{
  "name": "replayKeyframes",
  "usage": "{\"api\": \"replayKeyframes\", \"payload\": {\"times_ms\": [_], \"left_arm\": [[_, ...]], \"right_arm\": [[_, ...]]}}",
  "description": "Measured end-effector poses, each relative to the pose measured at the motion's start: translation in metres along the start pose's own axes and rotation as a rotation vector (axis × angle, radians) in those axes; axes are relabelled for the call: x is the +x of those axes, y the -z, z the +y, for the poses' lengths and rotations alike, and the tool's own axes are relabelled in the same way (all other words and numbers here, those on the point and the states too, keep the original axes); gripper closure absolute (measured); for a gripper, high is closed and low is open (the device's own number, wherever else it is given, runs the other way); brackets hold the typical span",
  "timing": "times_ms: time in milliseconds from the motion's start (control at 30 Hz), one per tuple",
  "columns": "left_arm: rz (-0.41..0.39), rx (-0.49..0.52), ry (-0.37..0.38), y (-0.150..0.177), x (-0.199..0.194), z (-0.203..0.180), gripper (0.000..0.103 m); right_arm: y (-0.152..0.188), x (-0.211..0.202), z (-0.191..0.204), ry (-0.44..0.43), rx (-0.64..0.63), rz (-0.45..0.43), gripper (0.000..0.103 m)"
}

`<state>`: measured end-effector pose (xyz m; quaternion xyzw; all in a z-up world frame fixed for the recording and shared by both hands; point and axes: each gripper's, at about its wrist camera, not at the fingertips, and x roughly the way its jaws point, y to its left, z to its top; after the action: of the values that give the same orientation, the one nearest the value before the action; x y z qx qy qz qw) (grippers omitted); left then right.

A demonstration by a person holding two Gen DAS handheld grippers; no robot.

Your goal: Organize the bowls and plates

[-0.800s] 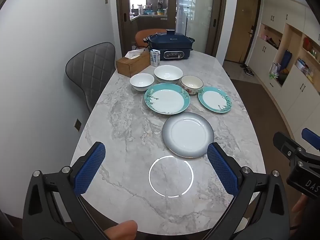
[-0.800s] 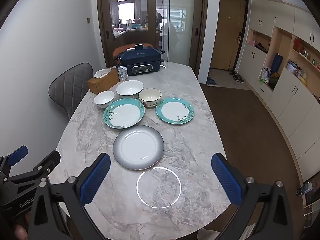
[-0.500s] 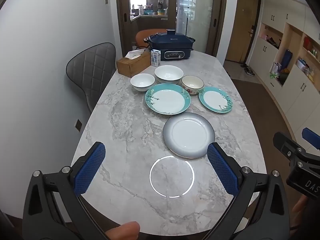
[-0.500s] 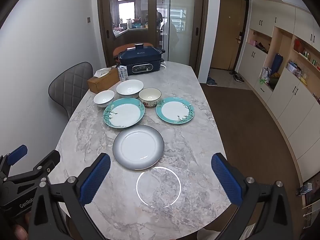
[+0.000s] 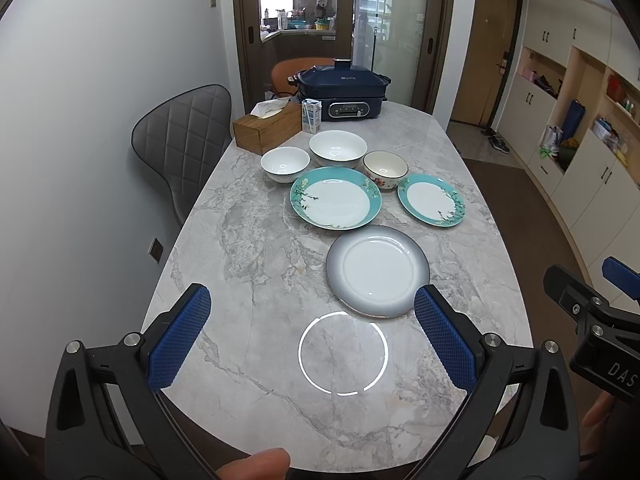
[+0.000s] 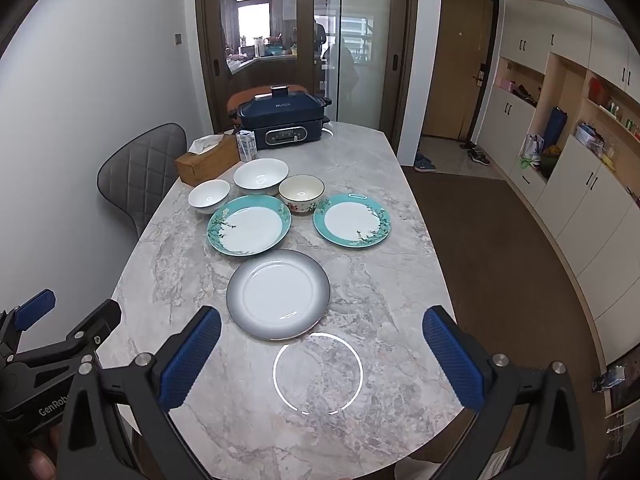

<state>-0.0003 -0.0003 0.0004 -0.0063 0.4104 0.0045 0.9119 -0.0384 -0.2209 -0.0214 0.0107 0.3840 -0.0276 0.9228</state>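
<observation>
Marble-topped and oval, the desk stands in a dining room with a glass kitchen door behind it and cupboards along the right wall. Nothing has been lifted or stacked, so the task is judged to be at its very start, in the approach before the 1st pick.

Both tools are held above the near end of the desk, tilted down toward the dishes. The left hand-held gripper is spread wide with nothing between its blue pads, and the right hand-held gripper is likewise spread wide and empty.

6 dishes are counted, 3 plates and 3 bowls, all lying singly:
- 1 grey-rimmed plate, nearest the tools.
- 2 teal plates: a large teal plate behind it and a small teal plate to the right.
- 2 white bowls: a small white bowl and a large white bowl.
- 1 cream bowl with a floral band, between the teal plates.

Behind them 1 tissue box, 1 small carton and 1 electric cooker are seen.

The next move is judged to call for a descent to the rim of 1 plate, probably the grey one, with one pad slid under the thin edge against the smooth stone.
</observation>
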Motion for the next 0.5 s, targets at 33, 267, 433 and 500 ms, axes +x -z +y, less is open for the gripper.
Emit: {"api": "replayKeyframes", "payload": {"times_ms": [33,267,433,500], "left_arm": [[0.000,0.001,0.000,0.0000,0.0000,-0.0001,0.000],[0.000,0.000,0.003,0.0000,0.0000,0.0001,0.000],[0.001,0.000,0.002,0.0000,0.0001,0.0001,0.000],[0.001,-0.001,0.002,-0.0001,-0.0002,0.0004,0.000]], "right_arm": [[0.0000,0.0000,0.0000,0.000,0.000,0.000,0.000],[0.0001,0.0002,-0.0002,0.000,0.000,0.000,0.000],[0.0004,0.0013,0.0000,0.000,0.000,0.001,0.000],[0.0005,0.0017,0.0001,0.000,0.000,0.002,0.000]]}}
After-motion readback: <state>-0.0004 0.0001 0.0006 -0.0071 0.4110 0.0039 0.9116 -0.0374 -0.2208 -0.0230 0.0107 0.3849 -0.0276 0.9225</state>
